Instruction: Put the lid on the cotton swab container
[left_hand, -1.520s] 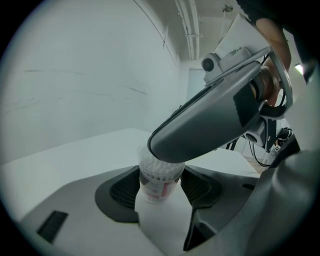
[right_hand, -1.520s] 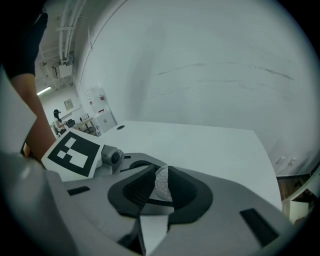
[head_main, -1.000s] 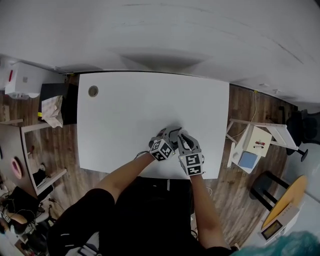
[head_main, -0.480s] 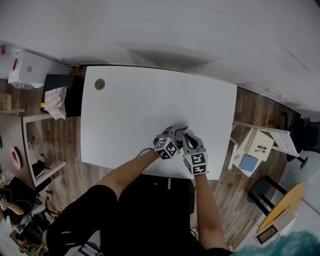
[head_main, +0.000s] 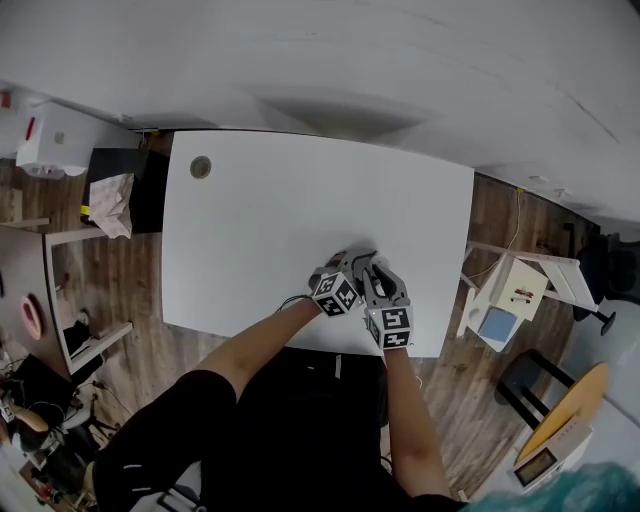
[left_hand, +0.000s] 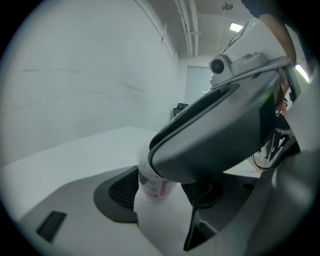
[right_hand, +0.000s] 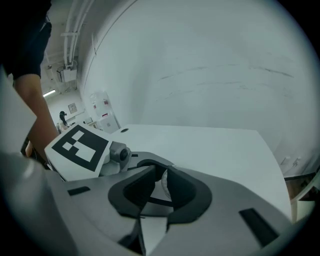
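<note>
— Where is the translucent white plastic cotton swab container with the red label?

— It stands upright on the white rectangular surface, near the front edge, just in front of the person. The left gripper has it: the jaws stand wide, and the dark ribbed pads press on the tub from both sides.

— And the right gripper?

— It is clenched on a thin white round lid. Only a narrow strip of the lid shows between the dark pads, held edge-on to the camera. In the left gripper view the grey body of the right gripper sits directly over the cotton swab container and hides its top.

— So is the lid seated on it?

— I can't tell. The rim is covered in both gripper views, and in the head view the two grippers meet tip to tip over that spot.

— Anything else near them?

— The left gripper's black-and-white marker cube shows just beside the right gripper's jaws. A small round grommet hole sits at the far left corner of the surface, well apart from both.
</note>
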